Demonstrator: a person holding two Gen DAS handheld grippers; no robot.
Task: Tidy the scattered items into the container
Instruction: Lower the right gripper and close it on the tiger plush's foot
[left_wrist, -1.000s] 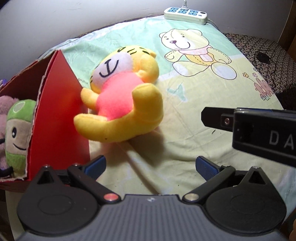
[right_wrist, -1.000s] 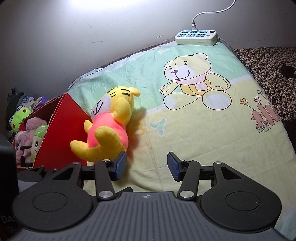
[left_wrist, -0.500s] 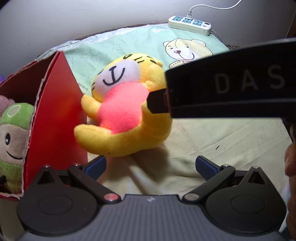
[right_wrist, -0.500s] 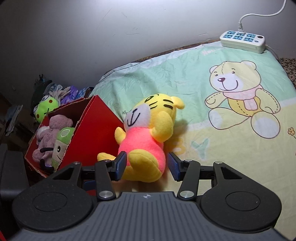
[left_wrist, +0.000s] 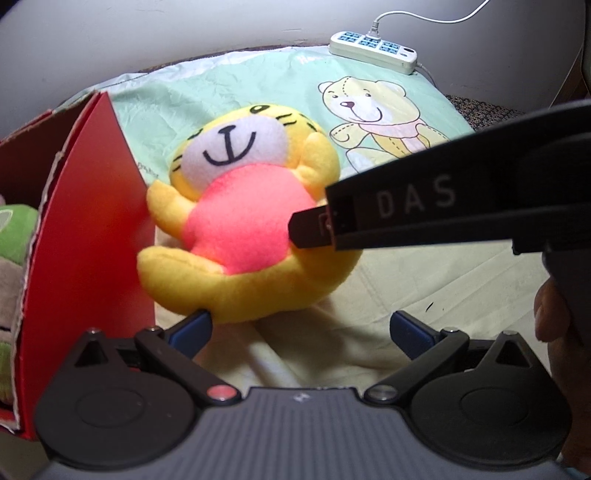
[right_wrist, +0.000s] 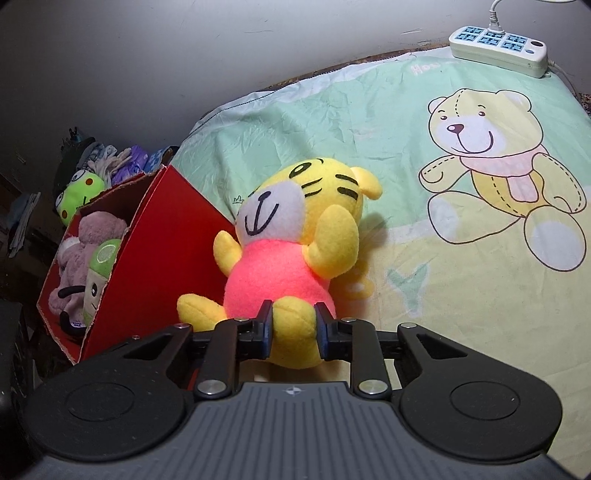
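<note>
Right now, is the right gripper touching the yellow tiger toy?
Touching. In the right wrist view, the right gripper has both blue pads pressed against the foot of the yellow tiger toy, squeezing it between them.

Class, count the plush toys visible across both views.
4: yellow tiger on the sheet beside the red box; pink plush and green-capped doll inside it; green frog behind. Others may be hidden.

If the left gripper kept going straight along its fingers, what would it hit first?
Probably the yellow tiger plush: its lower edge lies just ahead of the open left gripper, nearest the left finger. The right gripper already grips its leg. Depth is uncertain.
</note>
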